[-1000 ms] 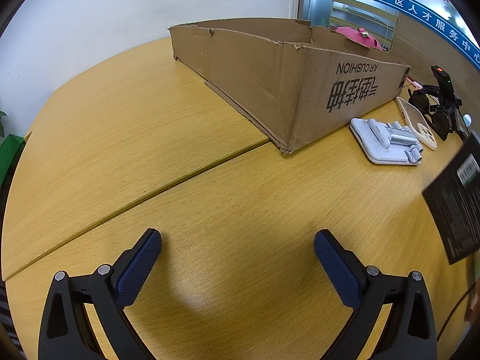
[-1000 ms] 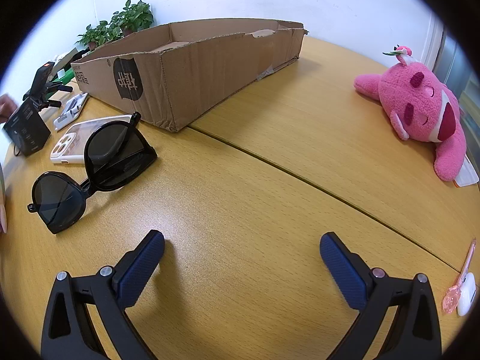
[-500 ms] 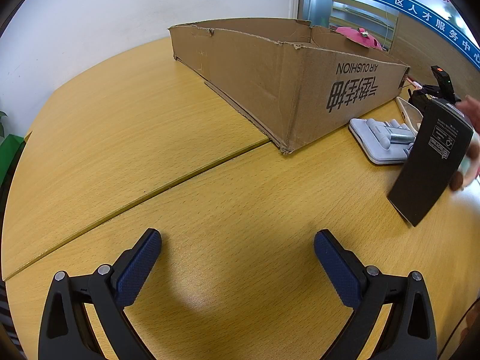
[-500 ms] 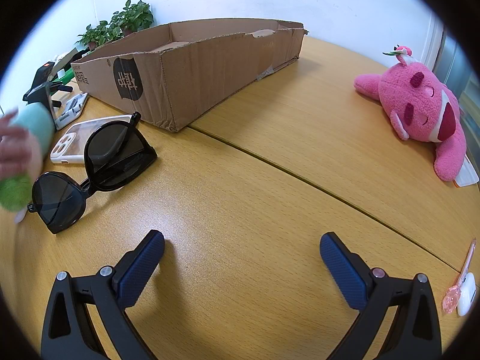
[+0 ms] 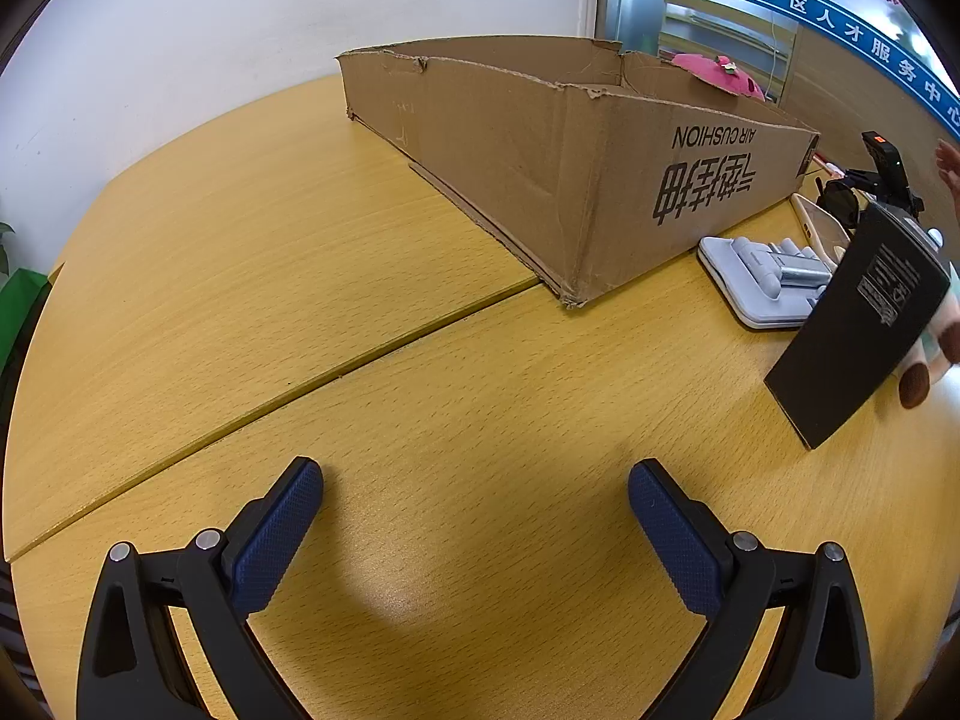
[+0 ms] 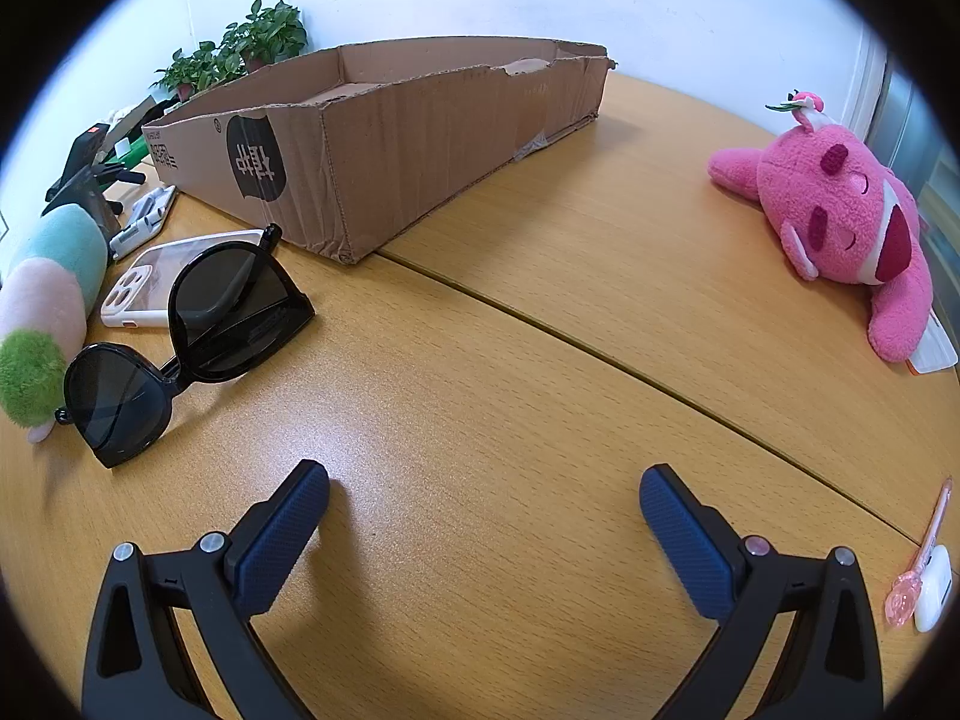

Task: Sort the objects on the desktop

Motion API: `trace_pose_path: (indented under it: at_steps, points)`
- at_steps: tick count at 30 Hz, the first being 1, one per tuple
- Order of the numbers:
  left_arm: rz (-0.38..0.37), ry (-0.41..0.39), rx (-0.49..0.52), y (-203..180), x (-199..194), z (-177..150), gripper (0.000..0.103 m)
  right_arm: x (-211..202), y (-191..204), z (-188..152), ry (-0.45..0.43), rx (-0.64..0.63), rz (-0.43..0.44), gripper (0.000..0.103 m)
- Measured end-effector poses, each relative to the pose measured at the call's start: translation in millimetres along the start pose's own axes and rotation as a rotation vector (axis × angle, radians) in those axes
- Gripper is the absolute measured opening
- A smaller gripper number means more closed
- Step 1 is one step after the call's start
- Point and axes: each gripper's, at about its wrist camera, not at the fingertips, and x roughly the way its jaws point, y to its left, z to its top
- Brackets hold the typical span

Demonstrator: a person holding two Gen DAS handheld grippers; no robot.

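Left gripper [image 5: 474, 531]: fingers spread wide, empty, low over bare surface [image 5: 240, 276].
Right gripper [image 6: 483, 531]: fingers spread wide, empty, nothing between them.
Cardboard box [image 6: 384, 144]: far centre, open top, likely the sorting bin; long axis ran from near left to far right in right view.
Sunglasses [image 6: 180, 348]: near left of right gripper, folded, one lens resting on phone case [image 6: 144, 288]; long axis slanted near-left to far-right.
Black carton [image 5: 858, 324]: right edge of left view, tilted on one edge, not lying flat; soft toy just behind it.
Green-and-pink soft toy [image 6: 48, 300]: far left of right view, beside sunglasses.
Pink plush [image 6: 840, 228]: far right, lying on side, head toward box.
Risk: sunglasses could slide or scratch phone case if pinched by lens; tilted carton could topple if brushed.
Risk: thin arms might slip from wide fingers.
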Motion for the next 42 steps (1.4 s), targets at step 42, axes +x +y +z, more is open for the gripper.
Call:
trace_pose_path:
  at_steps: [42]
  points:
    - [0.370, -0.478, -0.346, -182, -193, 16, 0.103, -121, 178, 47, -0.285, 0.298, -0.232, 0.102]
